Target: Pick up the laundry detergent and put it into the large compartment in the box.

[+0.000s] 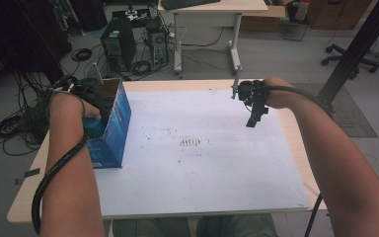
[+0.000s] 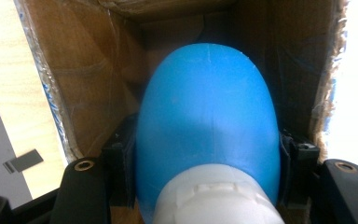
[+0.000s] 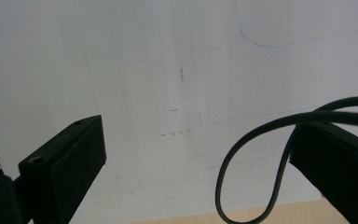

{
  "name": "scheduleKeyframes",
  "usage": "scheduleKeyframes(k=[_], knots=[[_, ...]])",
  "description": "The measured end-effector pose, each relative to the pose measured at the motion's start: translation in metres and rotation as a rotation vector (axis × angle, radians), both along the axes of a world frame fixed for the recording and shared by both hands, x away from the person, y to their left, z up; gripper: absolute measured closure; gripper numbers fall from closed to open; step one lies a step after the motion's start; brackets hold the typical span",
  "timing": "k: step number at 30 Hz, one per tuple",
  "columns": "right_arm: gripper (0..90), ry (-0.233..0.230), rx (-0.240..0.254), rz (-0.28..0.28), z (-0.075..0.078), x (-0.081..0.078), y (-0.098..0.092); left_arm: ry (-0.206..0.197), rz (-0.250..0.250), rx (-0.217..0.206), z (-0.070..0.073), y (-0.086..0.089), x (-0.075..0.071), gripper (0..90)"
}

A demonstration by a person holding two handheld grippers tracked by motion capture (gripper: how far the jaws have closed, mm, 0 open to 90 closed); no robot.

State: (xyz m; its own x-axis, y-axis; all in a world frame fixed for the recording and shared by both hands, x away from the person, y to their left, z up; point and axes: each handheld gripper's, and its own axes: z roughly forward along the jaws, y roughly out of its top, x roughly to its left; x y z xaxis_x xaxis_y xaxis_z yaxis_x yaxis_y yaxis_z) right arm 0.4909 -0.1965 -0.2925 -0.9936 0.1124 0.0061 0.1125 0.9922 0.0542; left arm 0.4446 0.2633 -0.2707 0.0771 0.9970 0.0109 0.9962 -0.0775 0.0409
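Observation:
A blue plastic bottle (image 2: 207, 116) with a white cap (image 2: 216, 198) points bottom-first into an open cardboard box (image 2: 88, 70). My left gripper (image 2: 207, 156) is shut on it, with one black pad (image 2: 121, 158) pressed on each side near the cap. From above, the box (image 1: 116, 118) is blue outside and stands at the table's left edge, and the left gripper (image 1: 86, 106) reaches into its open top with the bottle (image 1: 94, 127). My right gripper (image 1: 254, 111) hovers over the white board's far right. In its own view the right gripper (image 3: 200, 154) is open and holds nothing.
A white board (image 1: 202, 148) with faint marks covers most of the wooden table (image 1: 24, 197). The right gripper's black cable (image 3: 242, 154) loops between its jaws. Beyond the table stand a computer tower (image 1: 118, 47), floor cables and another desk (image 1: 212, 10).

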Motion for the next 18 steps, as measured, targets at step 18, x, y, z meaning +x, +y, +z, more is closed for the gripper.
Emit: scheduleKeyframes(k=[18], knots=[[3.1,0.0,0.003,0.01,-0.0024,-0.0003,0.005,-0.019,-0.023,0.008,-0.0092,0.0007,-0.0037,37.6]])
